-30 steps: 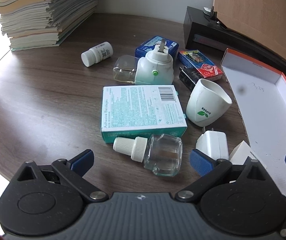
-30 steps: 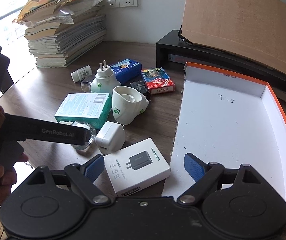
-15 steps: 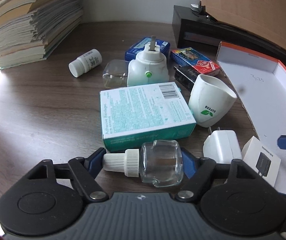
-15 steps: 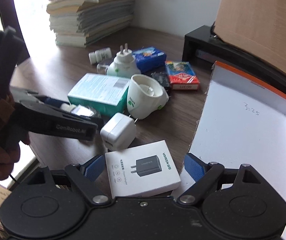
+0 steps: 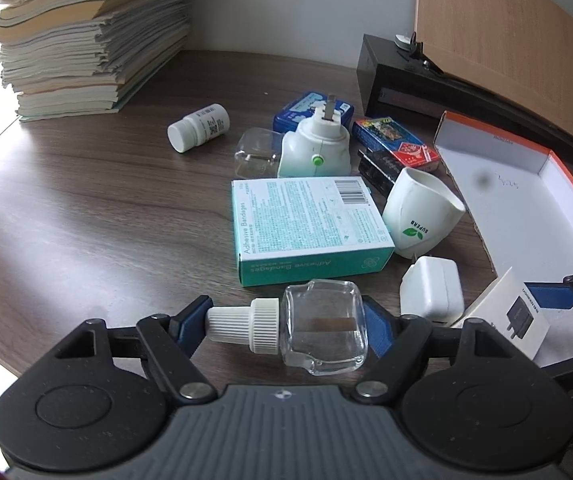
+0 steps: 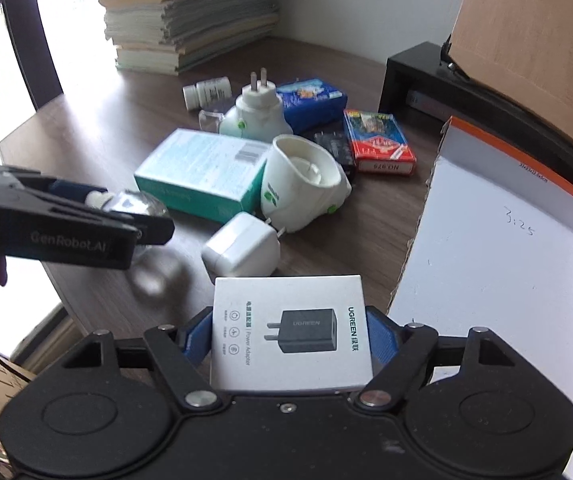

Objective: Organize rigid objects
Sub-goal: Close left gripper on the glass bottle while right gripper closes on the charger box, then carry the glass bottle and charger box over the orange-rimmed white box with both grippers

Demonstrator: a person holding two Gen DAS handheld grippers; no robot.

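My left gripper [image 5: 286, 322] is shut on a clear glass bottle with a white cap [image 5: 306, 328], lying sideways between the blue pads and lifted off the wooden table [image 5: 86, 208]. It also shows in the right wrist view [image 6: 130, 204]. My right gripper [image 6: 288, 332] is shut on a white UGREEN power adapter box [image 6: 290, 330], held above the table beside the white, orange-rimmed open box [image 6: 506, 280]. That adapter box shows at the right edge of the left wrist view [image 5: 514, 320].
On the table lie a teal bandage box [image 5: 306, 228], a white cup-shaped device [image 5: 418, 216], a white charger [image 5: 430, 288], a white plug-in vaporizer [image 5: 314, 152], a pill bottle [image 5: 198, 128], card packs [image 5: 390, 144], a blue pack [image 5: 310, 110]. Paper stack [image 5: 86, 40] at back left.
My left gripper closed on the glass bottle and lifted it. My right gripper closed on the adapter box and raised it from the table.
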